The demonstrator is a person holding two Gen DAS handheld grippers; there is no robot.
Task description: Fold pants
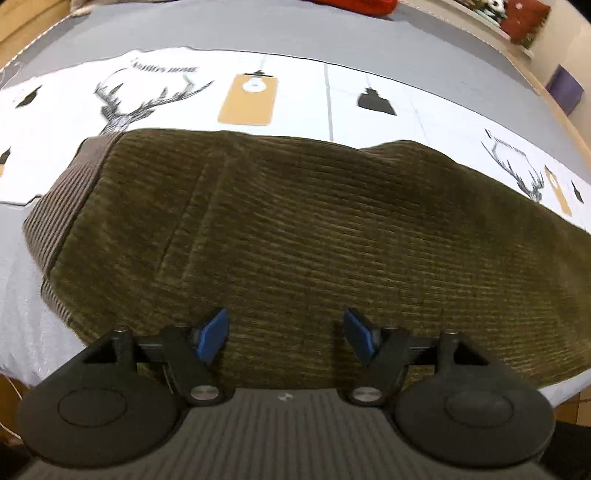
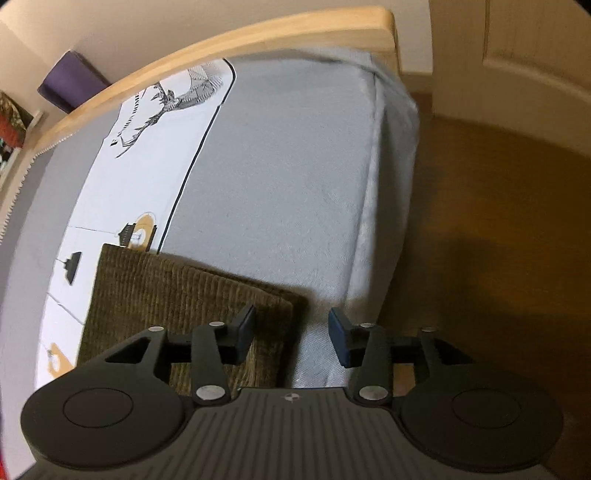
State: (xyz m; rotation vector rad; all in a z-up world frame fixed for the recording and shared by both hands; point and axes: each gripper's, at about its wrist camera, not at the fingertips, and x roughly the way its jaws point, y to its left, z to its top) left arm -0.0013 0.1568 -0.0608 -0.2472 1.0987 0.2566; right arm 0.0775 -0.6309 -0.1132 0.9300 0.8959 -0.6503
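Note:
Olive-brown corduroy pants (image 1: 295,236) lie folded on the bed, their ribbed waistband (image 1: 62,206) at the left end. My left gripper (image 1: 284,339) hovers over the near edge of the pants, open, its blue pads (image 1: 214,338) apart with only cloth below them. In the right wrist view the folded end of the pants (image 2: 184,295) lies at lower left. My right gripper (image 2: 291,336) stands open just above that corner, one pad over the cloth and the other over the bed sheet. Nothing is held in either one.
The bed has a grey sheet (image 2: 280,177) with a white printed band of deer and lamps (image 1: 258,92). A wooden frame (image 2: 221,48) runs along its far side. The mattress edge and wooden floor (image 2: 480,221) lie right. A purple box (image 2: 70,81) and red items (image 1: 354,5) sit beyond.

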